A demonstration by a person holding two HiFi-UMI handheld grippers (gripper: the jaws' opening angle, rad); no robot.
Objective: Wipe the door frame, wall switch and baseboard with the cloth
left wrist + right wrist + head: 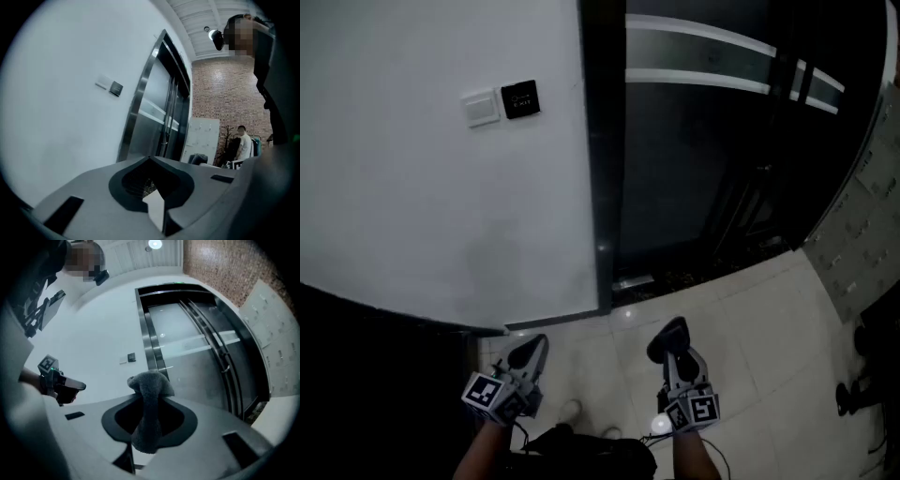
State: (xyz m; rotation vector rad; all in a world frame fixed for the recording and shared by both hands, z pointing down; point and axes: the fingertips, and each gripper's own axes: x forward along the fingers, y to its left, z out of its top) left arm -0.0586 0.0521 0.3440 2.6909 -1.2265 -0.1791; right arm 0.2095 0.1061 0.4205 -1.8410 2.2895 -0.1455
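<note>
A white wall switch and a black panel sit side by side on the white wall. To their right runs the dark metal door frame of a glass door. A dark baseboard strip lines the foot of the wall. My right gripper hangs low over the tiled floor, shut on a grey cloth that bunches above the jaws and trails down between them. My left gripper is held low near the wall corner, jaws together with nothing in them. The switch and frame also show in the left gripper view.
Pale floor tiles lie in front of the door. Grey lockers stand at the right. A person stands far back by a brick wall. The large dark area at the lower left is unreadable.
</note>
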